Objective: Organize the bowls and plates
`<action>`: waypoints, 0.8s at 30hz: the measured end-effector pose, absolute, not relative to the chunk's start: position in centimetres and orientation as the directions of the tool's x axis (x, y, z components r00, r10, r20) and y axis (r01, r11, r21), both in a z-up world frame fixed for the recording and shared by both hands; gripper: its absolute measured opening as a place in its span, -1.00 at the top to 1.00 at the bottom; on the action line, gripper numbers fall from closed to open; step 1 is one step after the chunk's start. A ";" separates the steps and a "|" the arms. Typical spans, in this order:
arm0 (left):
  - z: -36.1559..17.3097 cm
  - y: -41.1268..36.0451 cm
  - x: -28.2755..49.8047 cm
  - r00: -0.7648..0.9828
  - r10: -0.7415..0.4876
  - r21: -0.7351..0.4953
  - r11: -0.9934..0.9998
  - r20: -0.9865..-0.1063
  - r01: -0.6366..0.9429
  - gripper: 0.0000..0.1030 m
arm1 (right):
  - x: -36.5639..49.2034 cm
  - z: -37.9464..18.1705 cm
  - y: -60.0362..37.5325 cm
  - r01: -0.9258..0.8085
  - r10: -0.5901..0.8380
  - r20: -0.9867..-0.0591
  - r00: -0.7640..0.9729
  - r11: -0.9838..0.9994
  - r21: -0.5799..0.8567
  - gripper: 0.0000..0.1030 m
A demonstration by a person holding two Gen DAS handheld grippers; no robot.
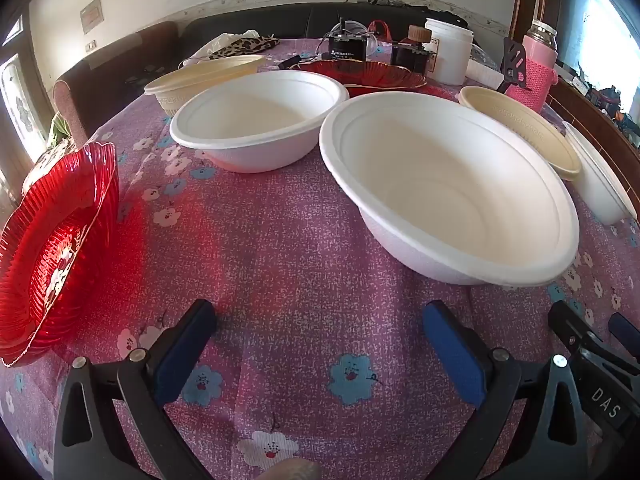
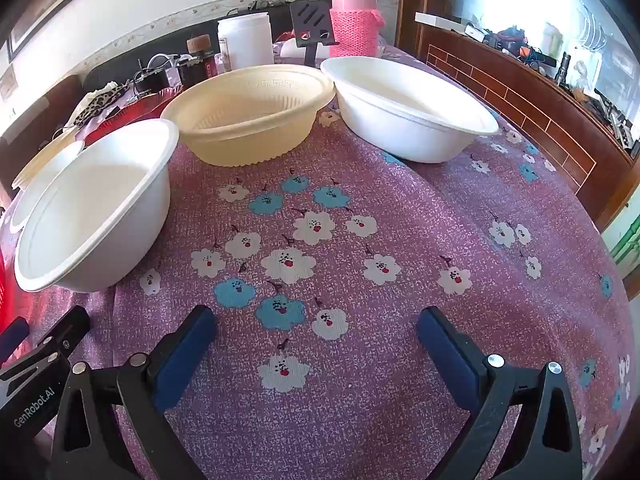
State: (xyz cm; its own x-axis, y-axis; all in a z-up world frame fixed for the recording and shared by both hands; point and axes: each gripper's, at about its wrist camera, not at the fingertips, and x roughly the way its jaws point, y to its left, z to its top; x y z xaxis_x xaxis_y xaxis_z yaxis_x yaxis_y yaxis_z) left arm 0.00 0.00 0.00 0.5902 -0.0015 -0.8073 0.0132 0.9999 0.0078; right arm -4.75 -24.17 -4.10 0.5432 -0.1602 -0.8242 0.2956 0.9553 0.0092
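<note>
**Left wrist view: both tools wide, bowls and plates spread on the tabletop**

Left wrist view gives me the left tool (image 1: pixel 320 316) with its blue pads far apart and nothing between them, hovering over the purple flowered cloth (image 1: pixel 288 240) on the tabletop. Just ahead to the right sits the near white bowl (image 1: pixel 452 188), upright. Farther back and left is a second white bowl (image 1: pixel 256 116), close to the first but apart from it. Behind that one lies a beige bowl (image 1: pixel 204 76). At the near left edge a red ribbed plate (image 1: pixel 56 248) rests on the cloth, and another red plate (image 1: pixel 360 74) sits at the far side.

From the right wrist view, the right tool (image 2: pixel 316 320) also stands wide and empty above bare cloth. I see a beige bowl with a patterned rim (image 2: pixel 248 120) at the far middle, a third white bowl (image 2: pixel 404 108) just right of it, their rims touching or nearly so. A pink flask (image 2: pixel 354 20) and a white jar (image 2: pixel 246 38) stand at the far edge.
</note>
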 end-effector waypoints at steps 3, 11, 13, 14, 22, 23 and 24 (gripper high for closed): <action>0.0 0.0 0.0 0.590 -0.001 0.008 1.000 -0.807 0.013 -1.00 | -4.8 -4.1 -24.2 0.296 -0.160 -0.824 0.543 0.955 0.010 -0.98; 0.0 0.0 0.0 0.590 -0.001 0.008 1.000 -0.807 0.013 -1.00 | -4.7 -4.1 -24.2 0.296 -0.160 -0.824 0.544 0.955 0.009 -0.98; 0.0 0.0 0.0 0.591 -0.001 0.009 1.000 -0.807 0.013 -1.00 | -4.7 -4.1 -24.2 0.296 -0.160 -0.824 0.544 0.955 0.009 -0.98; 0.0 0.0 0.0 0.591 -0.001 0.009 1.000 -0.807 0.013 -1.00 | -4.7 -4.1 -24.2 0.296 -0.160 -0.824 0.544 0.955 0.009 -0.98; 0.0 0.0 0.0 0.591 -0.001 0.009 1.000 -0.807 0.013 -1.00 | -4.7 -4.1 -24.2 0.296 -0.161 -0.824 0.544 0.955 0.009 -0.98; 0.0 0.0 0.0 0.591 -0.001 0.009 1.000 -0.807 0.013 -1.00 | -4.7 -4.1 -24.2 0.296 -0.160 -0.824 0.544 0.955 0.009 -0.98; 0.0 0.0 0.0 0.591 -0.001 0.009 1.000 -0.807 0.013 -1.00 | -4.7 -4.1 -24.2 0.296 -0.160 -0.823 0.544 0.955 0.009 -0.98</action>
